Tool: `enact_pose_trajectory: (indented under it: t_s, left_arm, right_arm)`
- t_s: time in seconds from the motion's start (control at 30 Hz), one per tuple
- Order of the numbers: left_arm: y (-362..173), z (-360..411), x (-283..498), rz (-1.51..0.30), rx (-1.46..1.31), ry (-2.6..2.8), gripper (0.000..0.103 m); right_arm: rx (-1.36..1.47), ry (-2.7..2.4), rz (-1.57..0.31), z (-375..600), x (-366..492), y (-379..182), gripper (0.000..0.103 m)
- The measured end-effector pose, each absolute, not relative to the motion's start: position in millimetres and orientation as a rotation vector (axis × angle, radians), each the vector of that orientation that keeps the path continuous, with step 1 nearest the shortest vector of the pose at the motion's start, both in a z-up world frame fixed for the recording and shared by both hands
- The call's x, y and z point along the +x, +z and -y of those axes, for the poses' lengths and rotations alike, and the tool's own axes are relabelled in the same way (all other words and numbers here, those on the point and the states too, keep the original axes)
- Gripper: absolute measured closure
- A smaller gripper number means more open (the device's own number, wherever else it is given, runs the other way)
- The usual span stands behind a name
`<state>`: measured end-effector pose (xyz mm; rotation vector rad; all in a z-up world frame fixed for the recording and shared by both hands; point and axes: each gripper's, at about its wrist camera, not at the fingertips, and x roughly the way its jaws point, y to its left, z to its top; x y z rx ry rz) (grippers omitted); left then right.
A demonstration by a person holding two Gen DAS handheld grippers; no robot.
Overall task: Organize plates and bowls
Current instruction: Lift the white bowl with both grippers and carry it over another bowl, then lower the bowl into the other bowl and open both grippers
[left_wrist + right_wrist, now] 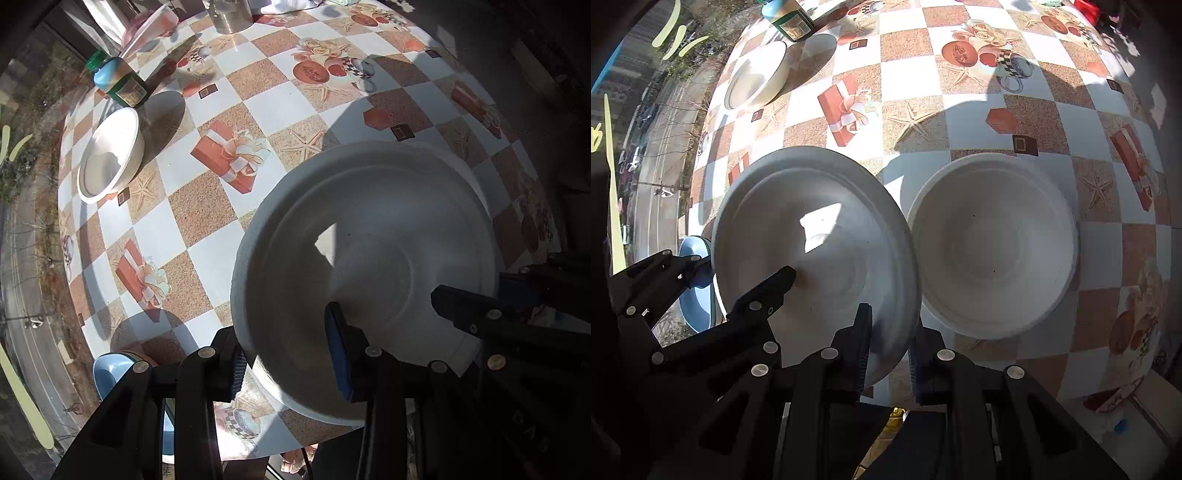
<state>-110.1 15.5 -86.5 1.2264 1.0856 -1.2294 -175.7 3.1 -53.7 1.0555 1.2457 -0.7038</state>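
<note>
A white paper plate (369, 258) is lifted off the table and tilted; both grippers grip its near rim. My left gripper (288, 354) is shut on the plate's rim, one finger under, one over. My right gripper (886, 343) is shut on the same plate (812, 236) at its right edge; the left gripper's fingers (768, 288) show at the plate's left. A second white plate (993, 243) lies flat on the table just right of it. A white bowl (110, 155) (757, 74) sits at the far left.
A checkered patterned tablecloth (960, 74) covers the table. A green-capped bottle (118, 81) (790, 18) stands behind the bowl. A blue bowl (110, 373) (694, 306) sits at the near left edge. A metal container (229, 14) and a pink lidded tub (147, 26) stand at the back.
</note>
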Motion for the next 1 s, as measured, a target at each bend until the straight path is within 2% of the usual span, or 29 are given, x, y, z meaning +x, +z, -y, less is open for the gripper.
enact_pose_trajectory:
  t_s: [0.57,0.73,0.87,1.0]
  left_arm:
    - [-96.4,34.5,-173.0,-1.042,1.317,-1.333,0.062]
    - [-105.4,47.4,-178.2,-1.067,1.326,-1.328,0.058]
    - [-108.6,47.0,-168.3,-1.083,1.312,-1.297,0.032]
    - [-110.7,40.8,-146.0,-1.134,1.272,-1.261,0.025]
  right_arm:
    - [1.195,-0.883,-1.151,12.8,-248.0,-55.3,0.084]
    - [1.218,-0.919,-1.146,22.5,-251.3,-64.8,0.084]
    - [1.209,-0.948,-1.152,37.0,-254.7,-70.2,0.084]
    - [1.23,-0.997,-1.18,42.0,-262.7,-77.8,0.083]
